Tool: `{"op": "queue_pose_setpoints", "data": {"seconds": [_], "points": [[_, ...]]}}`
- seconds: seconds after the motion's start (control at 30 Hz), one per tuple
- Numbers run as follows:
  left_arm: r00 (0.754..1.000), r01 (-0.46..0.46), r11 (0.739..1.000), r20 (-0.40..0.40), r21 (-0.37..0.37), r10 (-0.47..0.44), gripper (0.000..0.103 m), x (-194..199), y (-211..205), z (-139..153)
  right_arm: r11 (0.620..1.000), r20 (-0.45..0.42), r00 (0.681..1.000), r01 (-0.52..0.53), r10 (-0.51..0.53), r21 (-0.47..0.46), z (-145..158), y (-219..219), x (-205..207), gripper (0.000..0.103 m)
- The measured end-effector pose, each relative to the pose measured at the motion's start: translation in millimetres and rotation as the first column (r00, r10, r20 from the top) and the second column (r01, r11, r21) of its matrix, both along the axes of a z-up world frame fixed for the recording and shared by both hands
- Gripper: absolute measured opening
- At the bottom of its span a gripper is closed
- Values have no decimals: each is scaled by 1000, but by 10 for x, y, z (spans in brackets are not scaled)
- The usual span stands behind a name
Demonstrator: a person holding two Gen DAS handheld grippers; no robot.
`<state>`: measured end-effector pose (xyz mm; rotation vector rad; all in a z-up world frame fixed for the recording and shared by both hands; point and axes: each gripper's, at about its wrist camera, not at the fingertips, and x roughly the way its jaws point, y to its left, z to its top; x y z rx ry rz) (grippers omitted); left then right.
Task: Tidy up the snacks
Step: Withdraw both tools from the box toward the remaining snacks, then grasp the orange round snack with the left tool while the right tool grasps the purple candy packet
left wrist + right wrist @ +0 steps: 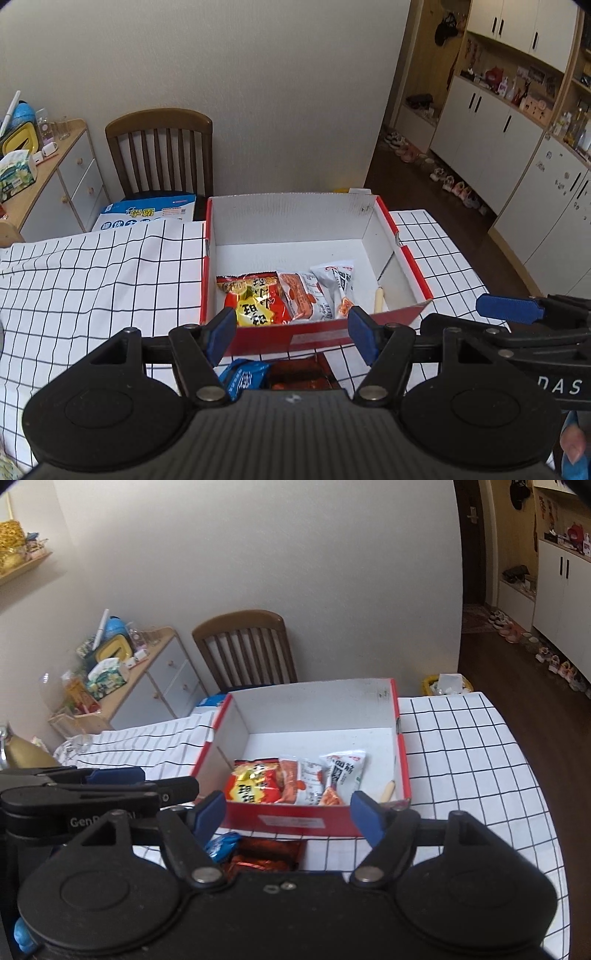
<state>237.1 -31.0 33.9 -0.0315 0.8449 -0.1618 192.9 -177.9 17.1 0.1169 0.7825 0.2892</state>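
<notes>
Just under both tongs, a blue packet (246, 374) and a dark red packet (266, 856) lie unpacked on the bench (461, 760). Beyond the left tongs (291, 334) and right tongs (288, 814), both wide and empty, the box (310, 821) holds 3 packets (291, 295) and a stick, so most is seemingly done.

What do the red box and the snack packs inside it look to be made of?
Red box: apparently cardboard, printed red outside and matte white inside, with thin folded walls. Snack packs: likely plastic film, glossy, crinkled, with printed faces and crimped ends.
</notes>
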Motion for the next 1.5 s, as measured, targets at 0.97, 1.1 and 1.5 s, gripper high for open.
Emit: {"op": "queue_pose_setpoints", "data": {"seconds": [0.97,1.1,1.5], "points": [[988,-149,988,-34,-30,148,84,-723,688,-674,998,-65,996,-59,60,25,-754,71,-613,103],[982,-180,984,-62,-19,178,84,-659,782,-841,999,-102,993,-48,50,21,-949,51,-595,103],[954,-268,963,-135,23,269,84,-401,1069,-1368,998,-125,990,-65,65,5,-1305,122,-457,103]]}}
